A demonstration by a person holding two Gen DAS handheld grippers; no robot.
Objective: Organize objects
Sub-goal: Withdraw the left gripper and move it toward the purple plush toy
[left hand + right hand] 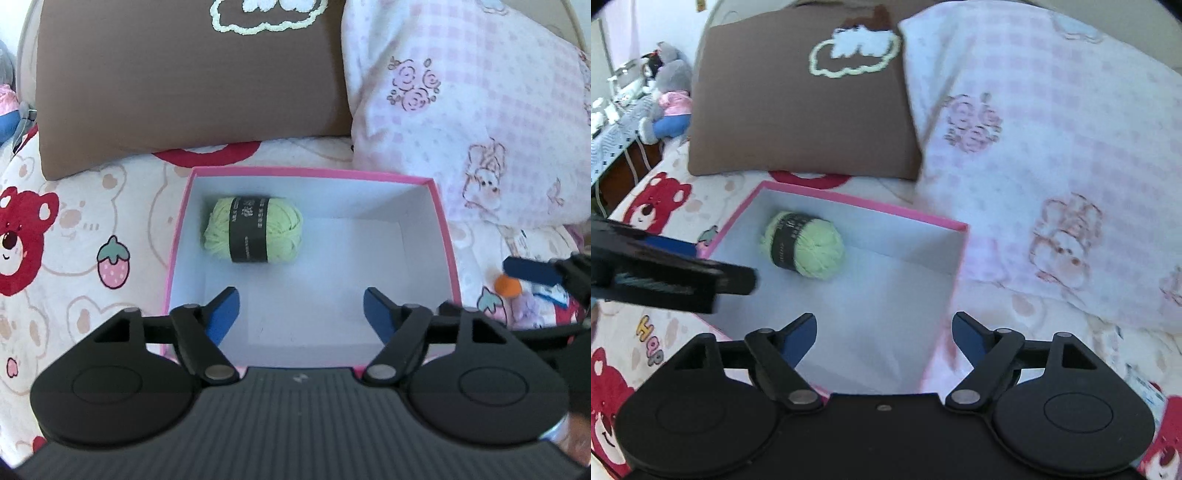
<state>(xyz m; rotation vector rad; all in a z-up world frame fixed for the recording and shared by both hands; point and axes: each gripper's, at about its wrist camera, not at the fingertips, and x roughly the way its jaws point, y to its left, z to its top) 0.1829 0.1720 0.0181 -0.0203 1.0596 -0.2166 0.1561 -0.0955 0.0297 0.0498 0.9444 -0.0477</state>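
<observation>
Right wrist view is motion-blurred; the yarn label text is unreadable in both. Small orange ball (508, 286) at the far right edge is half hidden behind a blue finger of the right gripper (884, 332). Left gripper (301, 314) hovers over the near edge of the pink box (177, 236), jaws spread wide, holding nothing. Right gripper is likewise wide open and empty, over the box's near right corner. Green yarn skein (253, 230) lies inside the box, far left, on bear-print bedding (74, 229).

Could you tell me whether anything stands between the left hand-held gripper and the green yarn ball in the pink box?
Nothing visible does. The left hand-held gripper is open above the near end of the pink box, and only bare white box floor lies between it and the green yarn ball near the far left corner.
</observation>
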